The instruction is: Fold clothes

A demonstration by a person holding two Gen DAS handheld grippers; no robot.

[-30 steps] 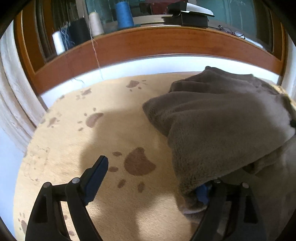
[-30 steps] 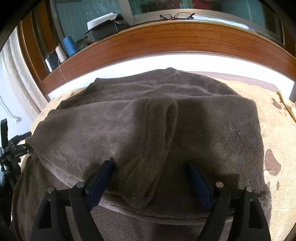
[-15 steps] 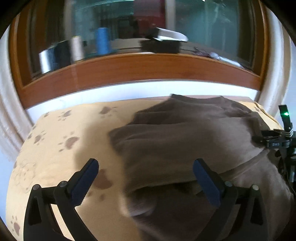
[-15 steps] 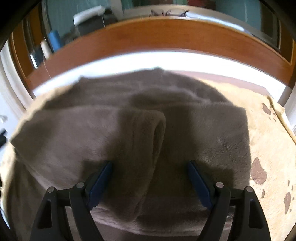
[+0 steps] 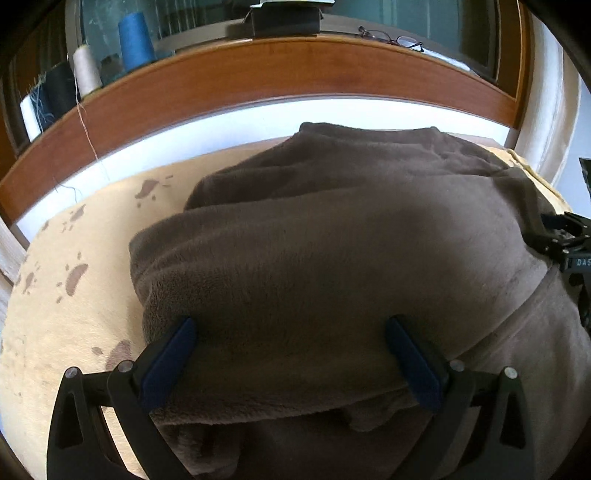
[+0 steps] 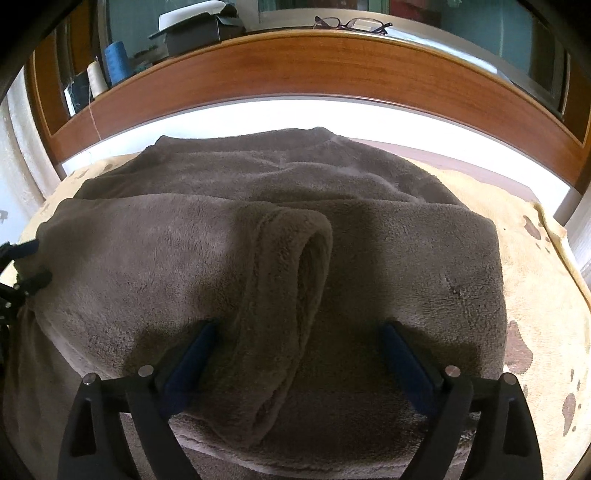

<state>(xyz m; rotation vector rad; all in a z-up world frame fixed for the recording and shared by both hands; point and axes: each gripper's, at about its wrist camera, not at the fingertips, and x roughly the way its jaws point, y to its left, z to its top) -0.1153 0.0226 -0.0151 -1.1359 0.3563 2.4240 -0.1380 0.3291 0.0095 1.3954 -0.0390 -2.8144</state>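
A brown fleece garment [image 5: 332, 258] lies partly folded on a beige paw-print blanket [image 5: 74, 258]. It also fills the right wrist view [image 6: 406, 266], with a sleeve [image 6: 288, 295] laid down its middle. My left gripper [image 5: 291, 354] is open and empty, its jaws spread over the near left part of the garment. My right gripper [image 6: 295, 358] is open and empty, its jaws either side of the sleeve. The right gripper shows at the right edge of the left wrist view [image 5: 565, 240]; the left gripper shows at the left edge of the right wrist view [image 6: 18, 266].
A wooden headboard [image 5: 258, 77] runs behind the blanket. On its ledge stand thread spools [image 5: 135, 37], a dark box [image 5: 284, 18] and glasses [image 6: 351, 24]. The paw-print blanket shows bare to the left in the left wrist view and to the right in the right wrist view [image 6: 535, 277].
My left gripper has swung right from the bare blanket onto the garment, letting go of the edge it touched. My right gripper has stayed over the sleeve.
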